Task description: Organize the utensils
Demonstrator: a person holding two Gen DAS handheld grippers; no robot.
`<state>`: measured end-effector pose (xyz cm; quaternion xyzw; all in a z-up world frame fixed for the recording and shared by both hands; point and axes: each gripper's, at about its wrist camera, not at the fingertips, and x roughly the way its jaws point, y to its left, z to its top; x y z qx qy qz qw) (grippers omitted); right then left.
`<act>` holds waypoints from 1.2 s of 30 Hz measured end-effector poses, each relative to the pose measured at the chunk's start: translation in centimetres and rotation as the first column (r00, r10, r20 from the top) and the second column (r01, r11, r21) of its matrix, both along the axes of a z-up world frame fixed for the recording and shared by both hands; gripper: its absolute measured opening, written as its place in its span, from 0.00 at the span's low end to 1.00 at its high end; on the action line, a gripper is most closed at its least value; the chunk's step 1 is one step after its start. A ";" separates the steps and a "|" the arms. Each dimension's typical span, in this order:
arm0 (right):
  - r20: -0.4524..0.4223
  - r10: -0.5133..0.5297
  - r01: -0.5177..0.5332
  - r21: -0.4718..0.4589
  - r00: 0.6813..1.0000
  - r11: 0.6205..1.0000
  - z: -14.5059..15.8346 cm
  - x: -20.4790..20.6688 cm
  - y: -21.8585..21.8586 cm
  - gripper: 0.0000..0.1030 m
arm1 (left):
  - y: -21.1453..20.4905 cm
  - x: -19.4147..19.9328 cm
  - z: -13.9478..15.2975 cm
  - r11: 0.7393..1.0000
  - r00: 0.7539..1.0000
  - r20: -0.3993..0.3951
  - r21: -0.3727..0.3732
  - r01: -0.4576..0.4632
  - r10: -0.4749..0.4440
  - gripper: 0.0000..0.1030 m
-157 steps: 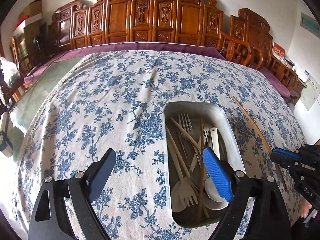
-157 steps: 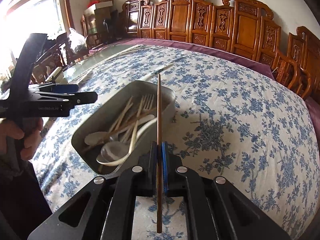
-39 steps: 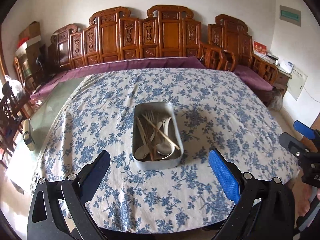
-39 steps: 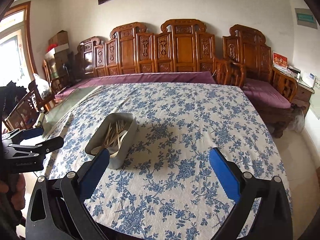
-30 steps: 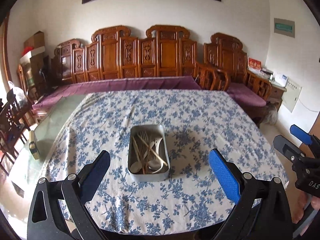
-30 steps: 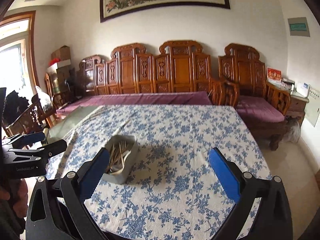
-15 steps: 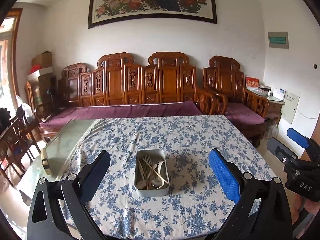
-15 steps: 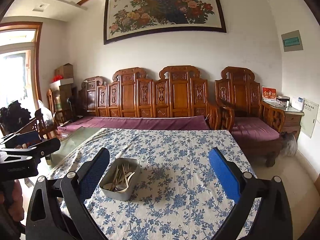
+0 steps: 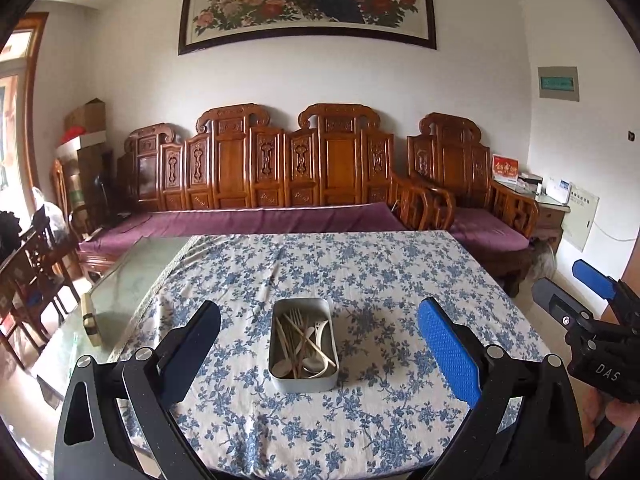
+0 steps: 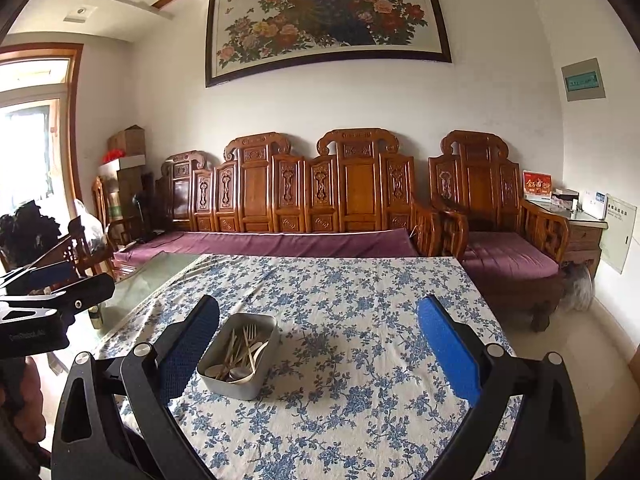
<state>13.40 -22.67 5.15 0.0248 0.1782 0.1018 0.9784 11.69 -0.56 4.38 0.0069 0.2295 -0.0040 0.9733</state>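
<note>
Tin: a grey rectangular metal tin sits on the blue-and-white floral tablecloth, toward the near edge of the table.
Utensils: pale forks, spoons and wooden chopsticks lie jumbled inside the tin; none is seen on the cloth beside it.
Left gripper: black-and-blue tongs spread wide, holding nothing, well short of the tin.
Right gripper: likewise spread wide and empty, well back from the tin.
Stage: the gathering looks finished, with both tools clear of the tin.
Advice: any last tidy should approach the tin from above, jaws apart, nudging stray handles inward without tipping it.
</note>
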 end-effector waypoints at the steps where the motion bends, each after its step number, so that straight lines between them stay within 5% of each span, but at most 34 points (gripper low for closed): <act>1: 0.000 0.001 -0.001 0.000 1.000 1.000 0.0 0.0 0.0 0.97 | 0.0 0.0 0.0 1.000 1.000 0.000 -0.001 0.000 0.000 0.92; 36: -0.005 0.005 -0.005 -0.004 1.000 1.000 -0.5 0.1 0.3 0.97 | -0.3 -0.3 -0.1 1.000 1.000 0.004 -0.004 0.003 -0.003 0.92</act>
